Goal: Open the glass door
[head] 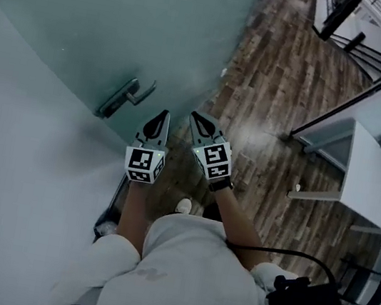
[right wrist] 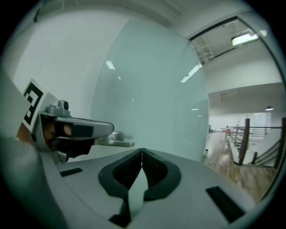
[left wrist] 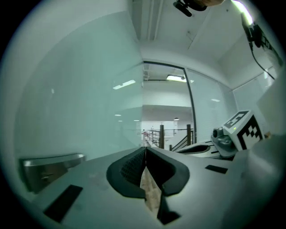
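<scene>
– While both claws hang by the lever handle (head: 123, 98), are they holding it?
– No. The left gripper (head: 163, 116) is pressed shut on nothing. So is the right gripper (head: 196, 117). The handle sits just beside them, on the glass door (head: 125, 21).
– Is the door open?
– It looks swung aside, because wooden floor (head: 280, 91) shows past its edge. Maybe that's enough, maybe it needs more swing. Either way, keep the claws off the glass edge.

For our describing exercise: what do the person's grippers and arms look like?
Both the left gripper and right gripper are grey, tapering wedges with black ribbed pads, each carrying a cube of black-and-white square markers. A black strap circles the right wrist; no sleeves show.
</scene>
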The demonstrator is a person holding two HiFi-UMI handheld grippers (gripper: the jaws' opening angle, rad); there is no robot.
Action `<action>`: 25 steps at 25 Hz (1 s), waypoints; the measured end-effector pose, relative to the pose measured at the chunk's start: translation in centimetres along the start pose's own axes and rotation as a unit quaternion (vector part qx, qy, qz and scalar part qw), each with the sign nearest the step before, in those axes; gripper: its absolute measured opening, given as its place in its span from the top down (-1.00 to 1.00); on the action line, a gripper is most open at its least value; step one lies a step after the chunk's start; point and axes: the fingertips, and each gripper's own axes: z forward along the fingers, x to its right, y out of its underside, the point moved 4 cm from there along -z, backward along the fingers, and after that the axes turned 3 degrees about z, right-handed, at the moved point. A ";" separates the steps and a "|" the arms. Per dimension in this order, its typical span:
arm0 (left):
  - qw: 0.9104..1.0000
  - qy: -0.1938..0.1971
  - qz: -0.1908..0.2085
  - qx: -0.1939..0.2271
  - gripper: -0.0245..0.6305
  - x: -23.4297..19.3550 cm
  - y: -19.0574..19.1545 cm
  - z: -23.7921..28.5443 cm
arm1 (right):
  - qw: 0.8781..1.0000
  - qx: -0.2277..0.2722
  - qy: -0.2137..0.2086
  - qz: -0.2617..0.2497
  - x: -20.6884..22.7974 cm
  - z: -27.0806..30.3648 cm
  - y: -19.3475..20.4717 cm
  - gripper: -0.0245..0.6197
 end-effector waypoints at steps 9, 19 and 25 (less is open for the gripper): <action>0.977 0.194 0.021 0.087 0.92 19.1 -8.5 8.9 | 0.959 0.080 0.272 0.023 14.9 -20.9 -5.1 0.91; 0.958 0.263 0.033 0.109 0.92 29.7 -8.2 9.3 | 0.925 0.135 0.353 0.032 17.8 -30.8 -3.7 0.91; 0.957 0.264 0.036 0.117 0.91 33.7 -8.0 8.6 | 0.923 0.102 0.370 0.036 18.7 -34.6 -1.8 0.91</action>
